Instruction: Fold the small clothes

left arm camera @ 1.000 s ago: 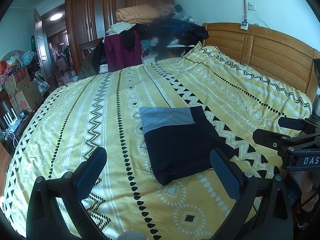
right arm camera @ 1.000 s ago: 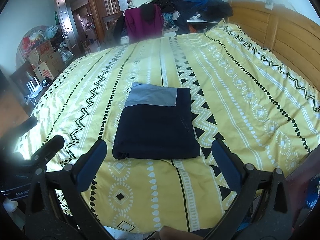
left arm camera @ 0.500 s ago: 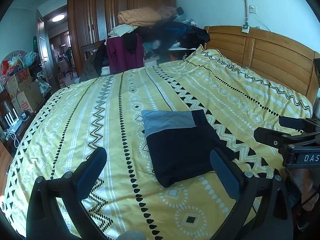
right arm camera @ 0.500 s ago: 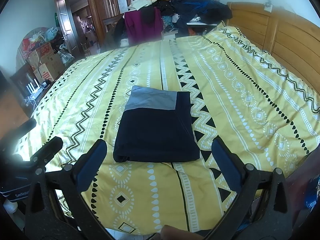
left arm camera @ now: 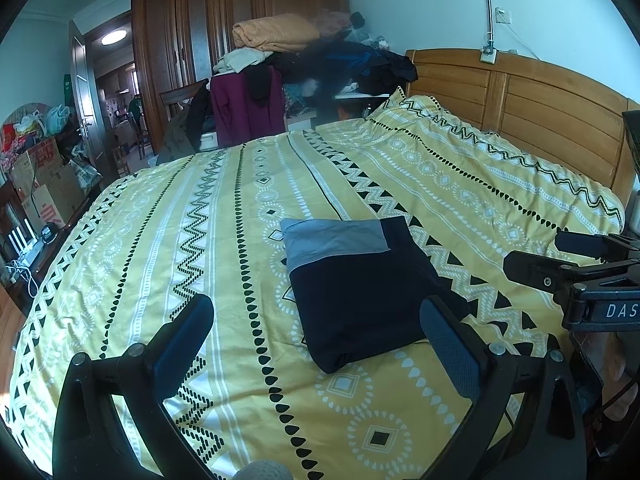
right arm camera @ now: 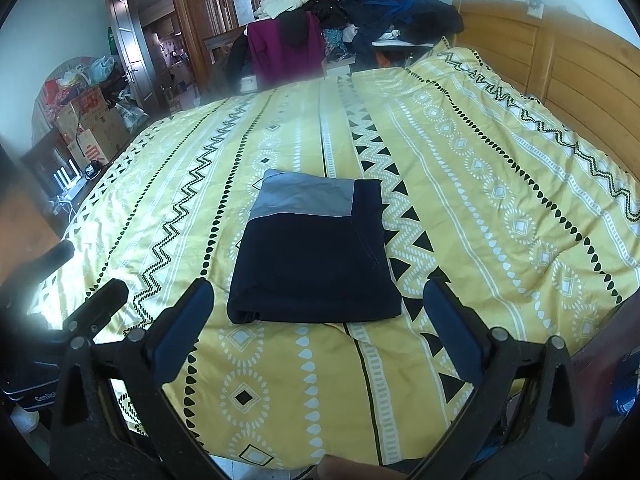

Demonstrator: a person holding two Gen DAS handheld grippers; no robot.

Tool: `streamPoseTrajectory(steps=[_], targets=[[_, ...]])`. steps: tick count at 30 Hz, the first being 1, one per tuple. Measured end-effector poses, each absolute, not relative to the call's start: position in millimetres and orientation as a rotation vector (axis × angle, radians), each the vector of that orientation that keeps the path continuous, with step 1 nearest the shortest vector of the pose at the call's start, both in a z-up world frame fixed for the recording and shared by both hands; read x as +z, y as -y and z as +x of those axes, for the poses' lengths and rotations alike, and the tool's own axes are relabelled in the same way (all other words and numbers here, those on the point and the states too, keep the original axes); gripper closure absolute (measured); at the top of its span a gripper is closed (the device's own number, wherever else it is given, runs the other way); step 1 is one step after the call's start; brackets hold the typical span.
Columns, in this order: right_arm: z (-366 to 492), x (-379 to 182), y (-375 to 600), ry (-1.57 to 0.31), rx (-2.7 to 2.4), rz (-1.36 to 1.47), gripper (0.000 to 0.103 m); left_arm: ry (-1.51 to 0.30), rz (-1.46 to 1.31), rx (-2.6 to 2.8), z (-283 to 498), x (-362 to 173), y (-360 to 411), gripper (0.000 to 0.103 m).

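A small dark navy garment with a grey band (left arm camera: 362, 280) (right arm camera: 316, 256) lies folded into a flat rectangle on the yellow patterned bedspread (left arm camera: 168, 248) (right arm camera: 500, 208). My left gripper (left arm camera: 316, 340) hovers open above the near part of the bed, just short of the garment's near left corner, holding nothing. My right gripper (right arm camera: 316, 320) is open too, empty, with its fingers straddling the garment's near edge from above. In the left wrist view the right gripper (left arm camera: 560, 264) shows at the right edge; in the right wrist view the left gripper (right arm camera: 86, 300) shows at the left edge.
A wooden headboard (left arm camera: 520, 92) runs along the right. A heap of clothes and a folded orange blanket (left arm camera: 276, 34) sit beyond the bed's far side, before a wooden wardrobe (left arm camera: 192, 40). Cardboard boxes (left arm camera: 44, 184) and a doorway stand at the left.
Both grippers have drawn back and risen slightly from the folded garment; both stay open. The garment has not moved.
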State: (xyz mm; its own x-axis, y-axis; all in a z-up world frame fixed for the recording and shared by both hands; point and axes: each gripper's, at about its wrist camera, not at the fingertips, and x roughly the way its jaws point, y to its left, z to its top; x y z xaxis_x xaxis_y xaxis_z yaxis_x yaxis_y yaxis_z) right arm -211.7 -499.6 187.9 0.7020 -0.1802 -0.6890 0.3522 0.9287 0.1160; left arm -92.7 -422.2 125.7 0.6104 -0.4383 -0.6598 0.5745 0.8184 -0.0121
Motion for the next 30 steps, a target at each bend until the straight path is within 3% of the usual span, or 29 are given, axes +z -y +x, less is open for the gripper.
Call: streamPoseTrajectory(steps=[30], targets=[[-210.1, 186.7, 503.5, -0.736, -0.299, 0.246, 0.000, -0.708, 0.195, -0.595, -89.3, 120.4, 420.7, 0.000]])
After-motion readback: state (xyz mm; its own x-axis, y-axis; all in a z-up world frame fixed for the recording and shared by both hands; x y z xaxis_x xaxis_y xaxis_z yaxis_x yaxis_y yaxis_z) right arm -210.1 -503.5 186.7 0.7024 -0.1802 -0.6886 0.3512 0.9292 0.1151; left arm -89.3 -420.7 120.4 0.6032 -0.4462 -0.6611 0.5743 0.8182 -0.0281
